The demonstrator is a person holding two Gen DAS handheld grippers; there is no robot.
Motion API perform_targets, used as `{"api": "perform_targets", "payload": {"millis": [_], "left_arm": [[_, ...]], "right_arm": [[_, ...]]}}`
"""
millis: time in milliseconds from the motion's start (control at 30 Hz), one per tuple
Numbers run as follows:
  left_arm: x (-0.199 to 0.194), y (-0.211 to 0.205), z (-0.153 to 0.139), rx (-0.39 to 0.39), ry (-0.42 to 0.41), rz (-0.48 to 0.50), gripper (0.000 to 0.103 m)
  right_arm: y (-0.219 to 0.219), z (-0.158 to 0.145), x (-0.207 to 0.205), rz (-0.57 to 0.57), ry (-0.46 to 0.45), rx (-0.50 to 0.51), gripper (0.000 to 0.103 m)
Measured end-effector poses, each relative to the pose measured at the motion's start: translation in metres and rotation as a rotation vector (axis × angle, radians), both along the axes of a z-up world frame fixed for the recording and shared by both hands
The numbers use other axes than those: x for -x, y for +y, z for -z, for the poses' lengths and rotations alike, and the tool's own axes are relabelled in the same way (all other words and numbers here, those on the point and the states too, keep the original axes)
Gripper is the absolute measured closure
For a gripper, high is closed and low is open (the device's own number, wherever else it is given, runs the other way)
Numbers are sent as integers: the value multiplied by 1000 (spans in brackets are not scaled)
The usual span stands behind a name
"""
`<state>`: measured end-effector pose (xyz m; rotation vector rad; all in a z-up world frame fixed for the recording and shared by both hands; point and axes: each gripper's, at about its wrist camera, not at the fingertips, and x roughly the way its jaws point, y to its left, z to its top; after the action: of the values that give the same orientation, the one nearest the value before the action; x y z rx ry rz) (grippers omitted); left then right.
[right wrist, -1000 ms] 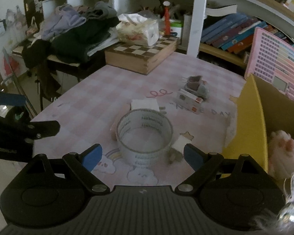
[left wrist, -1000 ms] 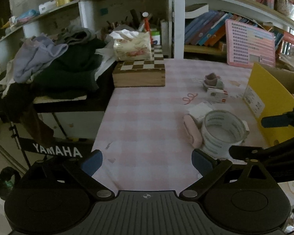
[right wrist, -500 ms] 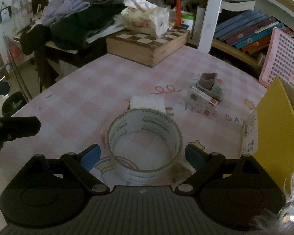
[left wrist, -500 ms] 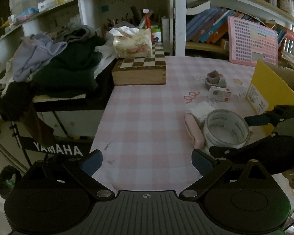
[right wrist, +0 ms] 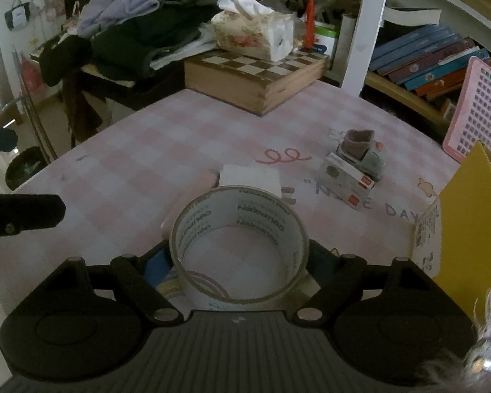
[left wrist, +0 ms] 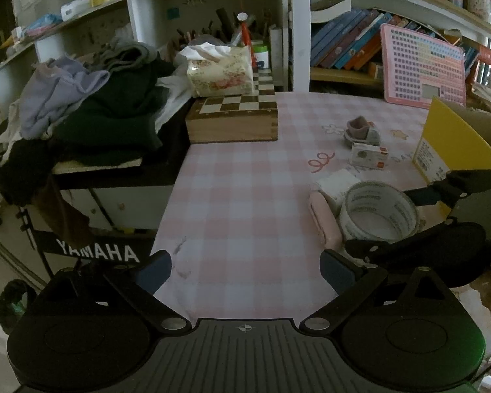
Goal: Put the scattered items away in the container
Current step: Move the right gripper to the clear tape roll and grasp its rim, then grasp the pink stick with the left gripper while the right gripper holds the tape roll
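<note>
Tape roll (right wrist: 239, 245) lies flat, opening facing up.

counter (right wrist: 154, 150): I see pink and white checks, with little drawings of red curls and a star
tape roll (right wrist: 239, 245): I see a pale, see-through ring with grey words inside
box flap (right wrist: 468, 216): I see bright yellow, with a white label
chess box (right wrist: 255, 75): I see brown wood, with dark and cream squares on top
tissue box (right wrist: 252, 34): I see cream with pink flowers
small shoe (right wrist: 361, 150): I see grey and dusty pink
fingers (left wrist: 154, 270): I see dark blue pads on black arms
</note>
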<state>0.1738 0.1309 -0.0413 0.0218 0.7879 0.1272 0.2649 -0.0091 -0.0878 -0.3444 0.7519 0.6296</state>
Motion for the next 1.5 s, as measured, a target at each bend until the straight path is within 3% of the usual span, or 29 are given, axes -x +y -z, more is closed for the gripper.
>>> {"api": "perform_targets", "payload": {"millis": [533, 633, 967, 1133, 1233, 1500], "left_arm": [[-18, -17, 18, 14, -4, 79, 6], [-25, -24, 27, 32, -10, 111, 13], [-49, -43, 45, 63, -38, 138, 51], [-65, -53, 52, 41, 3, 133, 68], [-70, -55, 57, 43, 29, 128, 82], [-65, -46, 47, 88, 2, 106, 85]], "right_arm": [[-17, -50, 0, 33, -68, -73, 19], [-19, -56, 1, 34, -72, -78, 19], [-27, -65, 2, 40, -83, -72, 19], [-30, -66, 2, 44, -83, -71, 20], [-31, -67, 2, 40, -84, -68, 20], [-32, -68, 3, 40, -86, -68, 20]]}}
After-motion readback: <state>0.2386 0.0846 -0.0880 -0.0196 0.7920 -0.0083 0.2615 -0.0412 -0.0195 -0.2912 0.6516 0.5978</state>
